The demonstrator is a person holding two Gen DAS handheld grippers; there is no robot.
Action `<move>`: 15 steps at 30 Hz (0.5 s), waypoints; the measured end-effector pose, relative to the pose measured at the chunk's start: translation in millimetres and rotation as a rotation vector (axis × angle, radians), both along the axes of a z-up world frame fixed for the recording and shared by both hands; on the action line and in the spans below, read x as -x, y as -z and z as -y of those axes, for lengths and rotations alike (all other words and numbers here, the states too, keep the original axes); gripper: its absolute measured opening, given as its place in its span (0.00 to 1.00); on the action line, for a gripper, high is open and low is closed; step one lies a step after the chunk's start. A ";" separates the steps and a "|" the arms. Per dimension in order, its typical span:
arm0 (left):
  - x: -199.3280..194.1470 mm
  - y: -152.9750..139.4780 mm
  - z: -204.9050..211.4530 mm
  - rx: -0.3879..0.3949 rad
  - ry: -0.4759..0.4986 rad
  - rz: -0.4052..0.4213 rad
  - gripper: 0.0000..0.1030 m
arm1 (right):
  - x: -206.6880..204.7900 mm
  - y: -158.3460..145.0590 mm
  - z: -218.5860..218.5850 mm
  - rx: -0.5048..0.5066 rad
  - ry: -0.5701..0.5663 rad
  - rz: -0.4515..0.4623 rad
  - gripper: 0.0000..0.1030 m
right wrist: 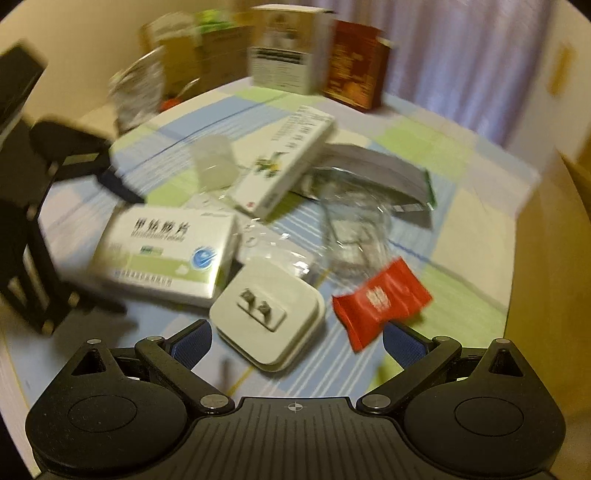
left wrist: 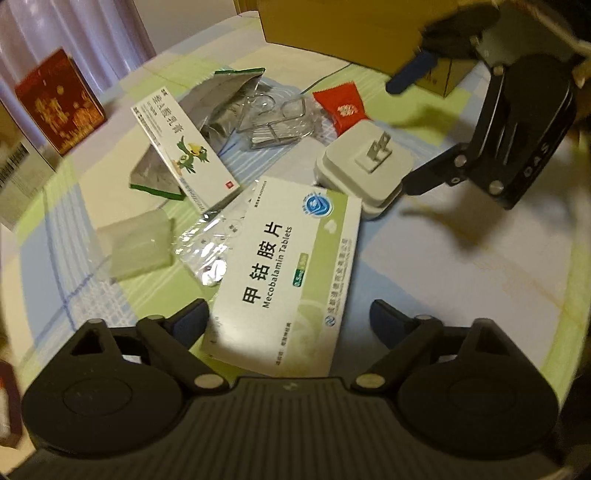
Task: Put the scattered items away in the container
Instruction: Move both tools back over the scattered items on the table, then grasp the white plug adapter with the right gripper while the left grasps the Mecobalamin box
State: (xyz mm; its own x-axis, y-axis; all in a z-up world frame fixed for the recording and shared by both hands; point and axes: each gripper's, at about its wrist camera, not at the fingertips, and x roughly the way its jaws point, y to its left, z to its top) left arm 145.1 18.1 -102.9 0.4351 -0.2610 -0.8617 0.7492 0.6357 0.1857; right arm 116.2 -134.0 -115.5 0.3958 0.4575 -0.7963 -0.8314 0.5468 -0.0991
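Hovering over a checked cloth on the tabletop (left wrist: 424,258): left hand-held gripper (left wrist: 290,317), jaws spread wide and holding nothing, with the near end of the Mecobalamin tablet box (left wrist: 291,266) lying between the blue finger pads (left wrist: 192,321). Hovering near the right edge of the pile: right hand-held gripper (right wrist: 297,343), likewise spread wide and empty, with the white plug adapter (right wrist: 269,314) lying just ahead between its fingers and the red sachet (right wrist: 380,301) just beside its right finger. Lying farther off in a loose heap: a long white box with a green bird print (left wrist: 184,147), a silver foil pouch (left wrist: 221,99), clear blister packaging (left wrist: 277,118) and a translucent plastic piece (left wrist: 136,240). Standing at the far right: the cardboard container (left wrist: 332,29), well apart from the scattered items.
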 end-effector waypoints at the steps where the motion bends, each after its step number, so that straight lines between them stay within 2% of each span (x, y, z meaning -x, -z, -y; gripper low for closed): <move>1: 2.2 1.7 1.3 -0.017 0.004 0.024 0.83 | 0.5 0.9 -1.9 0.012 -0.025 0.013 1.00; 2: 4.1 3.2 2.2 -0.033 0.009 0.044 0.75 | 0.8 2.0 -3.3 0.020 -0.049 0.020 1.00; 3: 4.5 4.3 2.2 -0.043 0.012 0.053 0.72 | 1.1 3.3 -4.7 0.028 -0.070 0.027 1.00; 6: 3.0 4.3 0.8 -0.037 0.003 0.025 0.71 | 4.6 6.3 -9.9 0.054 -0.147 0.058 1.00; 11: 4.3 -1.6 4.3 0.013 0.011 -0.096 0.68 | 4.7 11.6 -16.8 0.078 -0.249 0.042 1.00; 15: 11.8 -4.0 9.9 0.017 0.013 -0.082 0.72 | 5.3 18.9 -23.3 0.125 -0.330 0.050 1.00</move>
State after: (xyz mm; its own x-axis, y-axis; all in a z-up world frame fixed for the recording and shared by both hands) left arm 133.3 8.2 -98.9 0.3598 -0.2807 -0.8898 0.7695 0.6286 0.1129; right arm 110.9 -110.7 -134.5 0.2827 0.4678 -0.8374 -0.9537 0.2304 -0.1932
